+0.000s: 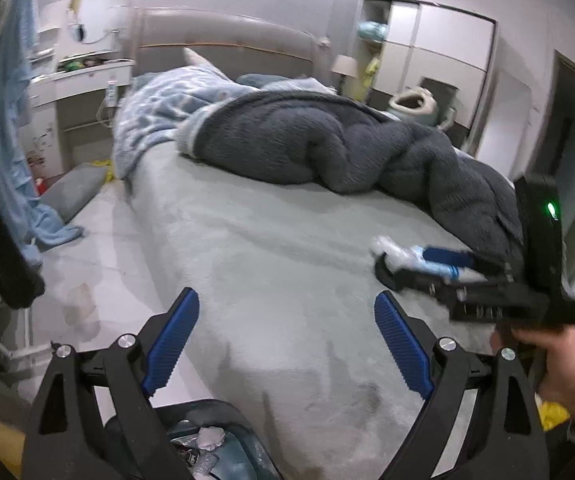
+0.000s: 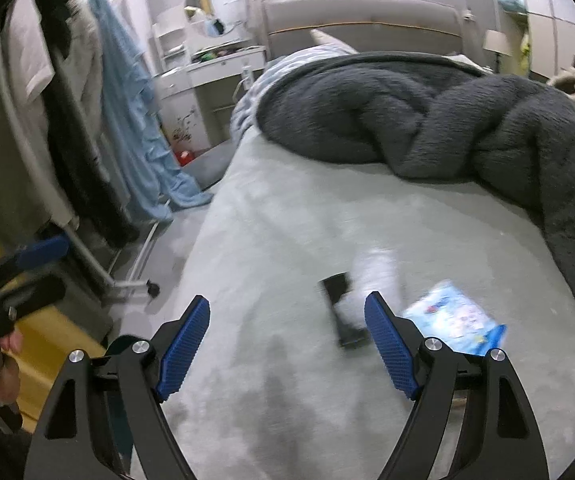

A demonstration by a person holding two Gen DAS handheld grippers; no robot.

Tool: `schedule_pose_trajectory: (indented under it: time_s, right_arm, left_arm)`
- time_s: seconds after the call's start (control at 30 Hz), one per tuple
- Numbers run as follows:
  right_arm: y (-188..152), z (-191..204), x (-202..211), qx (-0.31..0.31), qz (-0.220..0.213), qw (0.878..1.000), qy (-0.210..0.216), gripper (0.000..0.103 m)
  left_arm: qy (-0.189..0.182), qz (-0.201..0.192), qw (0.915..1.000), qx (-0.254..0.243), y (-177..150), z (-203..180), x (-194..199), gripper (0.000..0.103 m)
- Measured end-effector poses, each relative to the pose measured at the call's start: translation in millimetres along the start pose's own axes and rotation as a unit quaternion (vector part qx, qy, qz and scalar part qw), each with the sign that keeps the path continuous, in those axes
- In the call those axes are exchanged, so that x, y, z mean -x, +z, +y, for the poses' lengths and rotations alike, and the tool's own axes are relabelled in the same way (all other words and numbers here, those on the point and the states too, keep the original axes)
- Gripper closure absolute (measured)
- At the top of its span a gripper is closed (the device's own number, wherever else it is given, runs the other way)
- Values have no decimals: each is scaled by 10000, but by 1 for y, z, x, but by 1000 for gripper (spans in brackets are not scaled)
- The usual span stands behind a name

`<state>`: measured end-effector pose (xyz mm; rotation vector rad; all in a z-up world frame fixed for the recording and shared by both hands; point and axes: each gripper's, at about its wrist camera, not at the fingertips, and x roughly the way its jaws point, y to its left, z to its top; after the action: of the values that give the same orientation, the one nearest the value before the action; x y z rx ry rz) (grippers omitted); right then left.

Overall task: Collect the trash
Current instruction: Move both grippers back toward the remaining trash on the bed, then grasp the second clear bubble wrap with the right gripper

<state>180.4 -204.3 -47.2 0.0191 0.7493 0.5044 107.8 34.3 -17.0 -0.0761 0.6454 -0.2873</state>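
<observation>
On the grey bed sheet [image 2: 287, 208] lie a blurred white crumpled piece [image 2: 375, 272], a blue-and-white wrapper [image 2: 455, 320] and a flat black object [image 2: 341, 304]. My right gripper [image 2: 287, 298] hovers open just short of them, with nothing between its pads. The white piece sits just beyond its right fingertip. From the left wrist view, the right gripper [image 1: 419, 264] reaches over the white and blue litter [image 1: 399, 256]. My left gripper [image 1: 286, 294] is open and empty above the bed's near edge. A dark bin [image 1: 207, 404] holding crumpled trash [image 1: 209, 438] sits below it.
A dark grey fluffy blanket [image 1: 327, 140] and a blue quilt [image 1: 159, 108] are heaped at the head of the bed. A clothes rack [image 2: 67, 120] with a blue towel [image 2: 135, 120] stands on the left. A grey pillow [image 1: 73, 192] lies on the floor.
</observation>
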Motion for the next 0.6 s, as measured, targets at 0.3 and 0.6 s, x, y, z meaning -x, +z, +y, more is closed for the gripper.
schedule_pose_trajectory:
  time_s: [0.3,0.6]
  right_arm:
    - [-3,-37,-13,-318,101,9991,-248,34]
    - [-6,-37,-28,-185,310,9987,-347,54]
  left_arm:
    - [-211,165,9993,-248,-4,-5,-23,12]
    - [-613,-6,9976,-309,1,-18,-35,15]
